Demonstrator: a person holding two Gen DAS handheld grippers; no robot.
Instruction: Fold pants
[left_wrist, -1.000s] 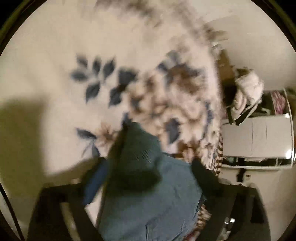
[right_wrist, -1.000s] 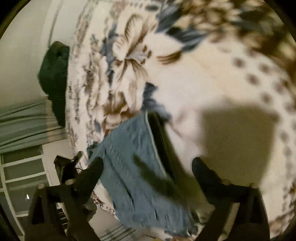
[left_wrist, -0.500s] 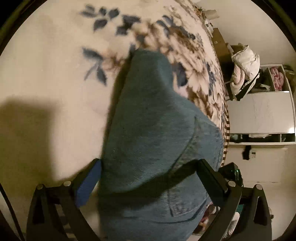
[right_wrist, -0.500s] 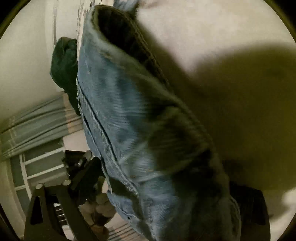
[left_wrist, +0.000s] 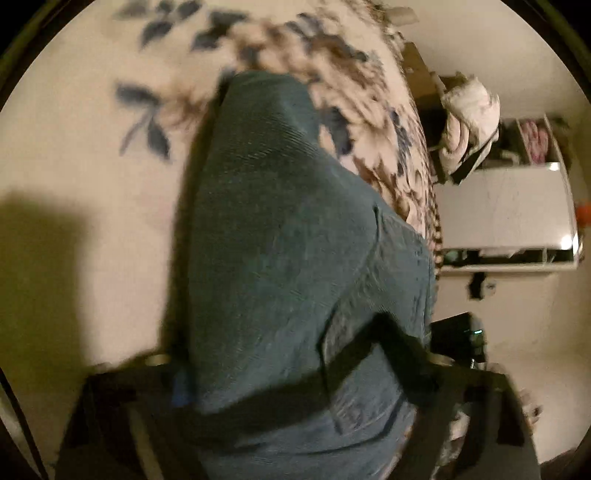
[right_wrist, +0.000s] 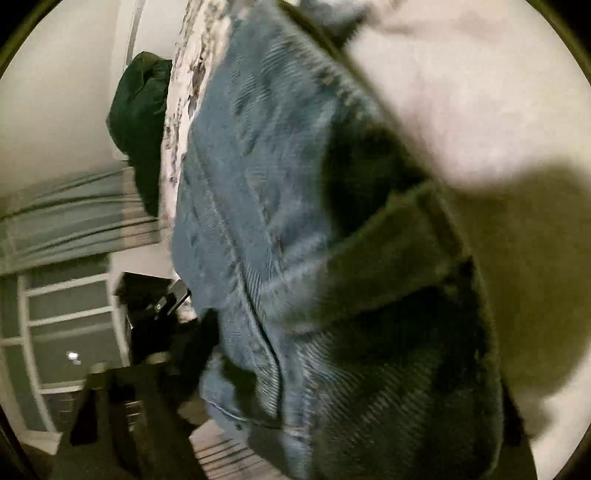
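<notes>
The bed's floral blanket (left_wrist: 92, 229) fills the upper and left part of the left wrist view and shows cream at the upper right of the right wrist view. Across it the blue jeans (left_wrist: 288, 266) run from the frame centre down to the bottom edge in both views, bunched, with a back pocket seam at the lower right of the left view.

The left gripper (left_wrist: 295, 387) sits at the bottom of its frame, its fingers spread on either side of the denim — whether they bite it I cannot tell. The right gripper (right_wrist: 314, 417) is mostly buried under cloth; only its left finger (right_wrist: 122, 424) shows, so its state is unclear too.

The step looks like carrying the waist end over for a fold. Done well, both ends travel level and together, edges matched before the cloth is laid — then flattened outward.
</notes>
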